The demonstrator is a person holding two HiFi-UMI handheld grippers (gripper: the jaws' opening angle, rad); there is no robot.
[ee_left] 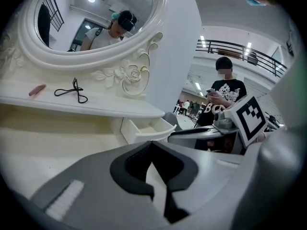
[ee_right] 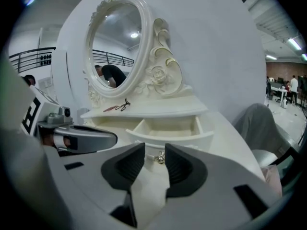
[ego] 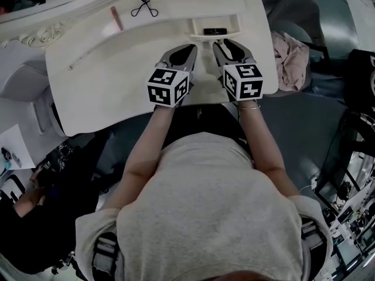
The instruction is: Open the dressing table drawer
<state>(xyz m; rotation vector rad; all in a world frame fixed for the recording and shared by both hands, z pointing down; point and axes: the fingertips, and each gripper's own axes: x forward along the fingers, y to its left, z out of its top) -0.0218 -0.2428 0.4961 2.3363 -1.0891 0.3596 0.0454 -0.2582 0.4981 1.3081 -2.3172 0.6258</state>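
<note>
Cream drawer (ee_right: 168, 127) sits pulled out below the mirror shelf. Right gripper (ee_right: 154, 153) fingers are part-open and empty, lined up on its knob (ee_right: 160, 158), probably for pulling. Left gripper (ee_left: 151, 146) fingers are closed on nothing, parked over the bench (ee_left: 57, 138).

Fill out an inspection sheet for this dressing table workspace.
Surface: white dressing table top, both grippers over it.
Job's things: drawer stands open; its knob faces the grippers.
Clutter: eyelash curler and pink stick on the upper shelf.
Grippers: left gripper jaws together, empty; right gripper jaws apart, knob ahead, not gripped.
Cables: nothing seen on the table.
Surroundings: oval mirror; cloth to the right; person standing beyond.
</note>
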